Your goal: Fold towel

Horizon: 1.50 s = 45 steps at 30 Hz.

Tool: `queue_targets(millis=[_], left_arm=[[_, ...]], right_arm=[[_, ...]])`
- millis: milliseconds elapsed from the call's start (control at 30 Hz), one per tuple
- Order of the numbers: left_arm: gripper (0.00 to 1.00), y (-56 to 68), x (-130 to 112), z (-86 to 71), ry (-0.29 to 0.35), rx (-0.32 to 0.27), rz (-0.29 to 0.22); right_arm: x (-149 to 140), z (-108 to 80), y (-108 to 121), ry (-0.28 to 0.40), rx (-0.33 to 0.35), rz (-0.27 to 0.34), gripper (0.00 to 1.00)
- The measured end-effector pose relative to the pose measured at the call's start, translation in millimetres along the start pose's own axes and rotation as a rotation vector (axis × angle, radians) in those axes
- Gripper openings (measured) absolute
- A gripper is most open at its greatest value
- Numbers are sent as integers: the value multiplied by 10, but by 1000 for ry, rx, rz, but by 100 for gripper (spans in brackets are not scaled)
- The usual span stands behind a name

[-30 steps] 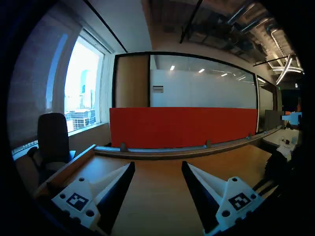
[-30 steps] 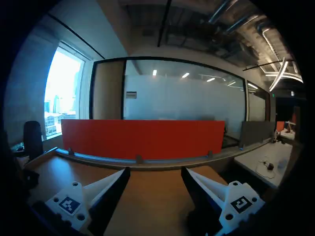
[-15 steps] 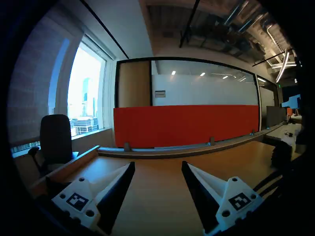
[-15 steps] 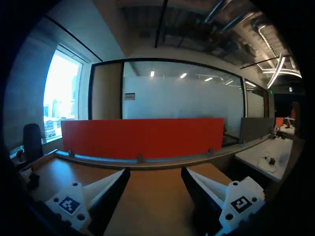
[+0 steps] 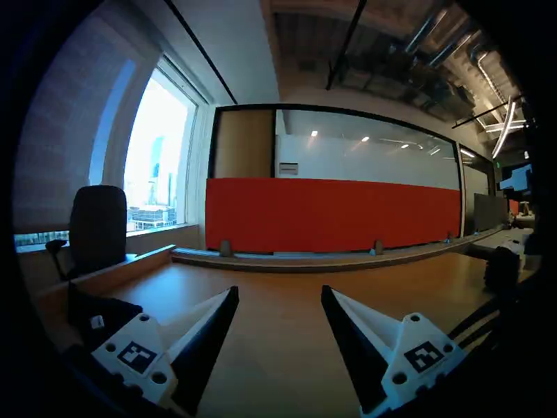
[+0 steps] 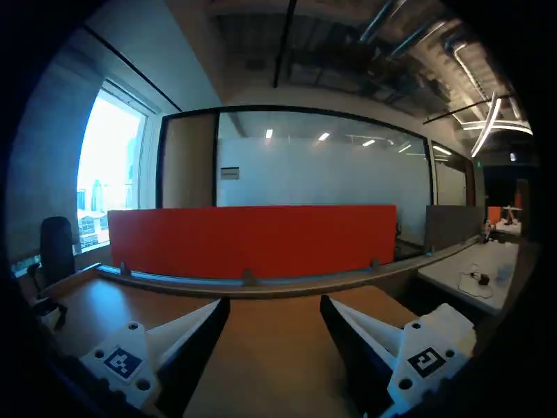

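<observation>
Office walls close the scene: a tall bright window [image 5: 157, 174] on the left and a frosted glass wall [image 5: 362, 160] behind a long red partition panel [image 5: 334, 212], which stands along the far edge of the bare light-wood bench [image 5: 278, 348]. A black office chair [image 5: 97, 226] sits beyond the bench's left end. The left gripper [image 5: 278, 289] and the right gripper [image 6: 273, 300] are held over the wood, fingers spread wide, gripping and touching nothing; where the towel lies cannot be told. Since a second ago the left gripper has sunk closer to the bench: the chair looms larger, and a small black object with a white tag [image 5: 97, 317] has come in beside its left finger. The right gripper has barely shifted, and neither gap has changed.
</observation>
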<state>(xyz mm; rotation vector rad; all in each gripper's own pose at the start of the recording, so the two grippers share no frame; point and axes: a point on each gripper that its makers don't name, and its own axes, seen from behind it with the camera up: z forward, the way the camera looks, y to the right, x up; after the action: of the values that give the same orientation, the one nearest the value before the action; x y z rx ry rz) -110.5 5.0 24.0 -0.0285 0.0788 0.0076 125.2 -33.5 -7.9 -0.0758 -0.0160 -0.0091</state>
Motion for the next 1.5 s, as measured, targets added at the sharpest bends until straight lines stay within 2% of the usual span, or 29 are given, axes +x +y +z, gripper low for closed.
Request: queue_targets(millis=[200,500,700,1000,1467,1500], left_arm=[[88,13,-213,-18,-5,-2,1],[87,-67,-383,-36,4,12,-13],[87,-64,-406,-11,4,16,26],[88,-73,-471,-14,-21,26,29],[87,-65,-477,-7,-24,27,32],[90,-66,-477,-8,-24,27,32]], right_arm=[[-134,-1,16,-1,-1,0,100],[-239,11,-35,-3,6,-13,100],[-281,19,-55,-7,8,-21,100],[-250,33,-101,-3,17,-30,100],[-281,33,-58,-1,29,-22,100],[-279,36,-54,1,30,-23,100]])
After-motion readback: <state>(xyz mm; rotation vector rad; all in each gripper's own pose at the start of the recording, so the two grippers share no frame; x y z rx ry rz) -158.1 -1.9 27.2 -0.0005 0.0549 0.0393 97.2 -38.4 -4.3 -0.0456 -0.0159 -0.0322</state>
